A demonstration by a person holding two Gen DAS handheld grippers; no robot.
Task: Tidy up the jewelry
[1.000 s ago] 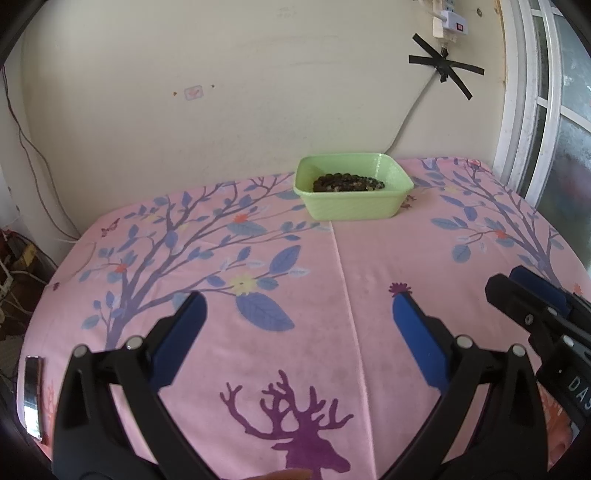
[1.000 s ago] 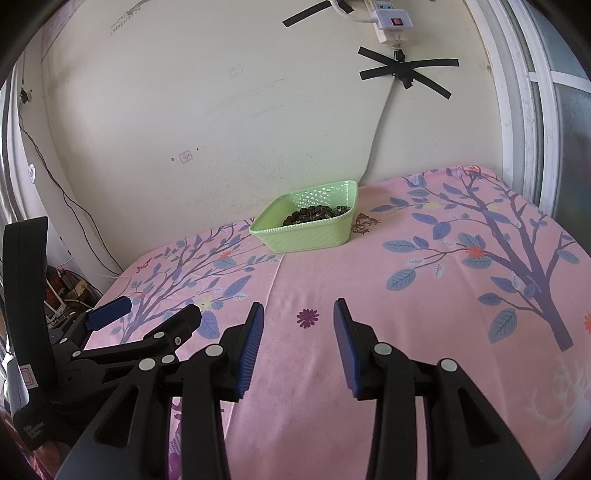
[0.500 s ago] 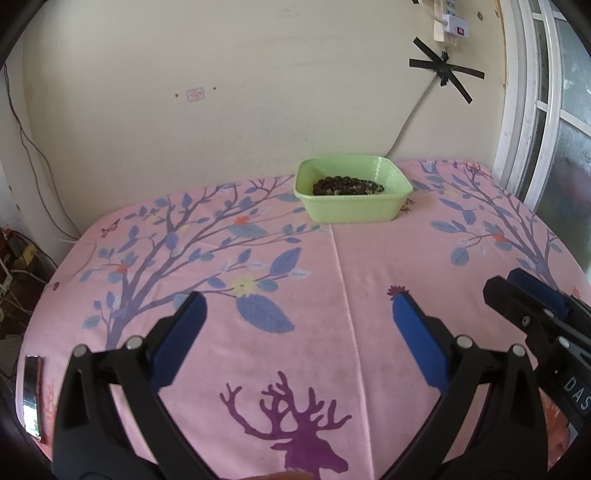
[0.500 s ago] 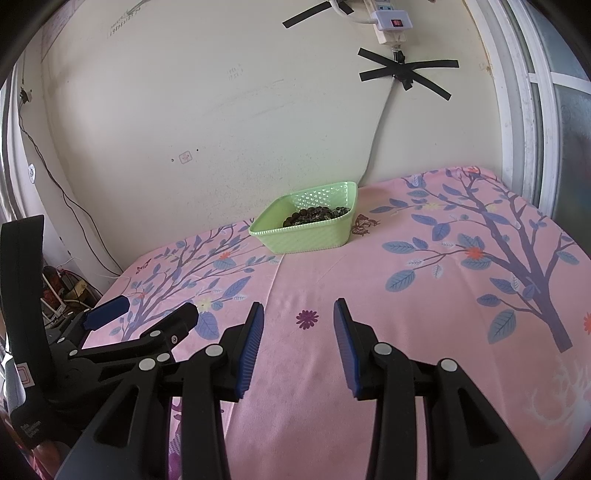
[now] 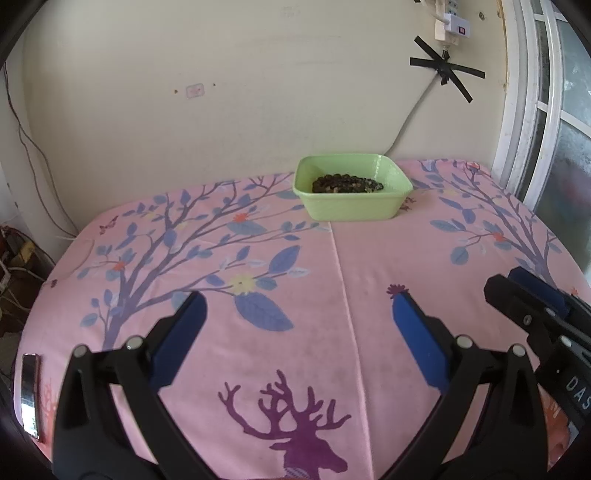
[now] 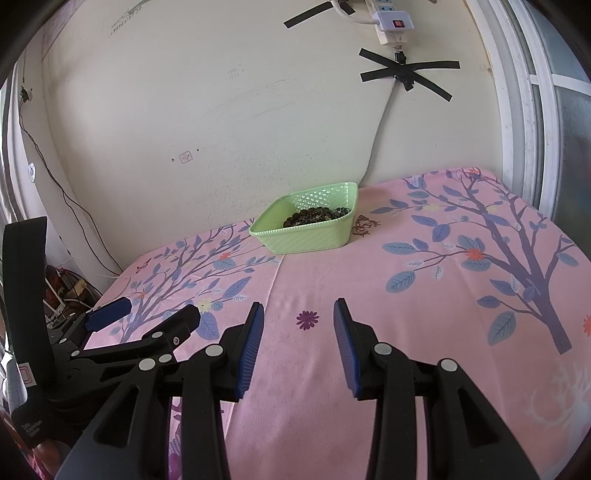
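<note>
A light green plastic basket stands at the far side of the table near the wall, also in the right wrist view. Dark beaded jewelry lies inside it, seen too from the right. My left gripper is wide open and empty above the near part of the pink cloth. My right gripper is open and empty, to the right of the left one. Each shows in the other's view: the right one at the right edge, the left one at the lower left.
A pink tablecloth with tree and deer prints covers the table. A cream wall with a taped cable and power strip is behind. A window frame is at the right. Cables lie on the floor at the left.
Both grippers stay open and almost still. The left view has tilted up slightly, so the basket sits a little lower in the frame.
</note>
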